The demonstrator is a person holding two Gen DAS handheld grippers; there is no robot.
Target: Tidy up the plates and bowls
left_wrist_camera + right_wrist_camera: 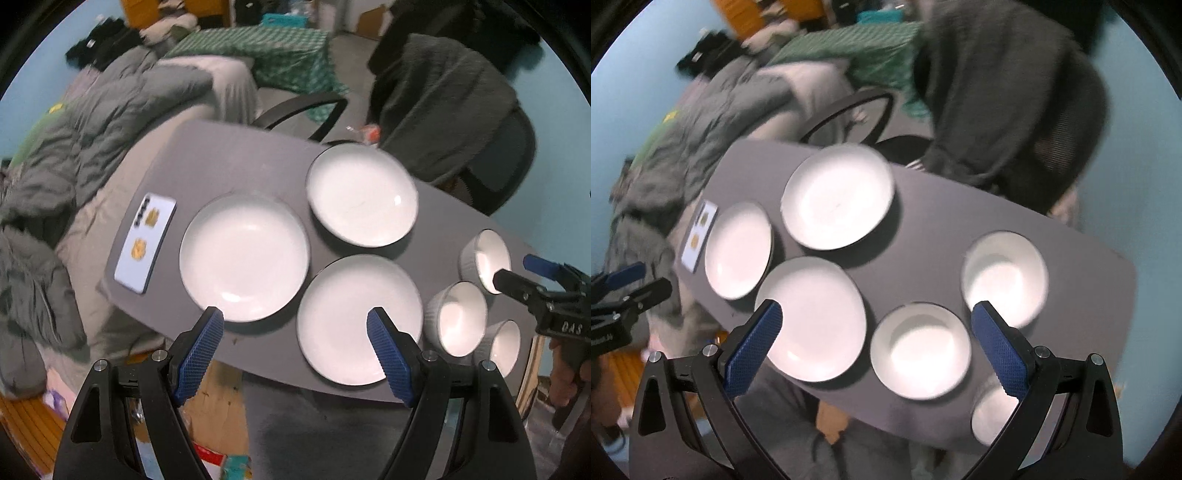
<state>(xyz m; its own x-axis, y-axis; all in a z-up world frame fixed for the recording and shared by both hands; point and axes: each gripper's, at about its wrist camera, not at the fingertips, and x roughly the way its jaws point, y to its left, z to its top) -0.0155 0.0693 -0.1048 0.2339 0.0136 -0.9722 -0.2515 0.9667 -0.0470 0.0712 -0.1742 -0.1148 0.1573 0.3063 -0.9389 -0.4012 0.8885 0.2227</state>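
Observation:
Three white plates lie on a grey table (229,162): a left one (243,256), a far one (362,194) and a near one (358,319). Three white ribbed bowls stand at the right: far (485,258), middle (458,317), near (504,347). My left gripper (295,347) is open and empty, above the near table edge between the left and near plates. My right gripper (877,341) is open and empty, above the middle bowl (919,350) and near plate (812,317). The far bowl (1004,277) and near bowl (993,413) flank its right finger.
A phone in a pale blue case (144,243) lies at the table's left end. A chair draped with a dark fleece (443,103) stands behind the table. A grey coat (92,129) covers the bed to the left. Boxes lie on the floor below.

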